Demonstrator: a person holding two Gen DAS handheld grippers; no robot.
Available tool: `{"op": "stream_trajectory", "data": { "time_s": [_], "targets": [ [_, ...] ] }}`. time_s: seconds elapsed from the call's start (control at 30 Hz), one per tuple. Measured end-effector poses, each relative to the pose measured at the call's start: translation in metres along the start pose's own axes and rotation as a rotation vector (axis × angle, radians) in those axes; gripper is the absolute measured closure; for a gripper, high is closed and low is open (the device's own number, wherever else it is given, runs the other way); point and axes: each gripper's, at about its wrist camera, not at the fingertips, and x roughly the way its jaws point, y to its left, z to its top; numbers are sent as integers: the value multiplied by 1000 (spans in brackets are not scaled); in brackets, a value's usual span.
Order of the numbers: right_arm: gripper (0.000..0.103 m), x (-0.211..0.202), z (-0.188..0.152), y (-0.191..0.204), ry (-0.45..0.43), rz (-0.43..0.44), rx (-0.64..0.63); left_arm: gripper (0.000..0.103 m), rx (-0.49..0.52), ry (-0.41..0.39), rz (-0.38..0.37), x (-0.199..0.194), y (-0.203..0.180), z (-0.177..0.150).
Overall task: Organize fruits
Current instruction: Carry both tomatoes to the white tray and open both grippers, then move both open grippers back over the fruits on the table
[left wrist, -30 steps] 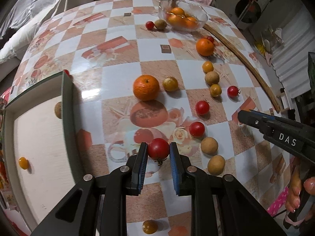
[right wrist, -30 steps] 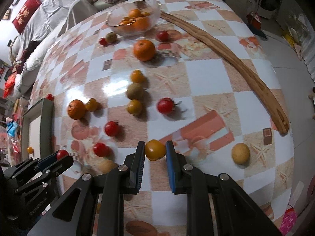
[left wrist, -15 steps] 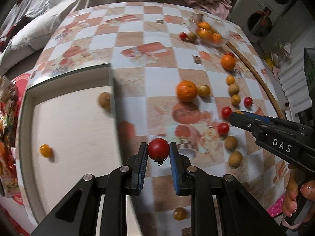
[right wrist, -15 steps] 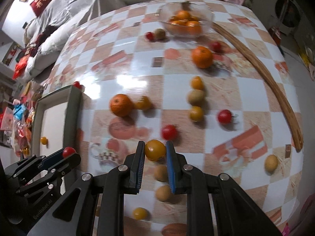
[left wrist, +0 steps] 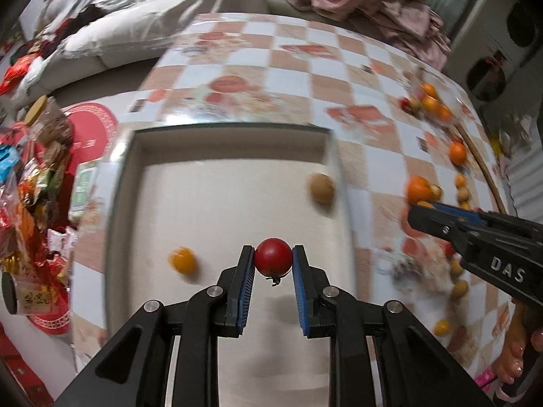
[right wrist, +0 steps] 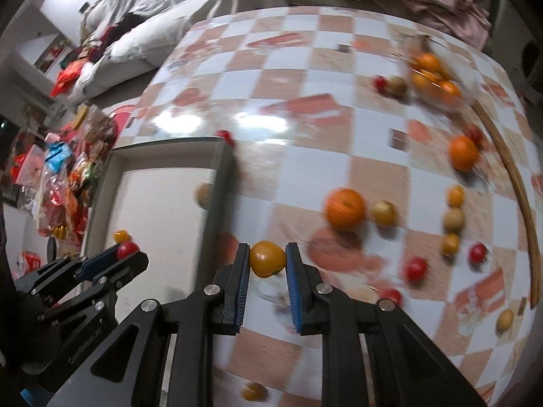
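Your left gripper (left wrist: 273, 262) pinches a red tomato (left wrist: 273, 260) over the tray (left wrist: 230, 142); your right gripper (right wrist: 268, 260) pinches a yellow tomato (right wrist: 267, 259) above the table (right wrist: 305, 156).

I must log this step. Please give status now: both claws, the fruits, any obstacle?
Left claw shut on red tomato, over tray. Right claw shut on yellow tomato, beside tray, over table. Nothing in the way.

Both fisheye views bend the checkered tablecloth (right wrist: 305, 108) into a dome, with dark vignetted corners. Indoor light is moderate. Two white glare patches sit on the cloth just beyond the tray (right wrist: 224, 169). Motion blur smears the scattered fruit and tray edges; the near gripper fingers (left wrist: 244, 271) stay sharp.
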Motion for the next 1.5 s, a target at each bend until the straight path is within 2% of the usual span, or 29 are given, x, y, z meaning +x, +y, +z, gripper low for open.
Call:
{"op": "stream_trajectory", "data": {
  "time_s": [0.23,0.47,0.73,0.93,0.97,1.0,1.07,1.13,1.23,1.3,1.37,1.5],
  "targets": [
    [80,28,28,44,33,54,-44,79,-62,-15,43,15,49,22],
    [80,63,54,80,64,71,-80,79,-54,12,54,44,68,38],
    [80,95,65,88,112,22,-109,79,-31,47,59,60,72,42],
    [80,104,65,88,140,2,-121,79,-18,39,68,61,71,40],
    [80,104,65,88,135,3,-126,77,-19,40,62,62,72,39],
    [80,104,65,88,136,4,-129,57,-23,45,57,62,72,38],
    [79,104,65,87,138,12,-126,29,-28,18,65,58,74,37],
    [78,106,67,87,141,20,-116,29,-17,-14,71,52,72,36],
    [72,105,67,85,138,23,-103,29,-8,14,72,55,71,37],
    [62,103,67,83,140,48,-87,29,-9,15,76,54,70,37],
    [39,98,68,83,129,56,-84,28,-9,17,85,53,69,35],
    [24,82,70,84,80,87,-75,28,-17,23,95,49,68,28]
  ]
}}
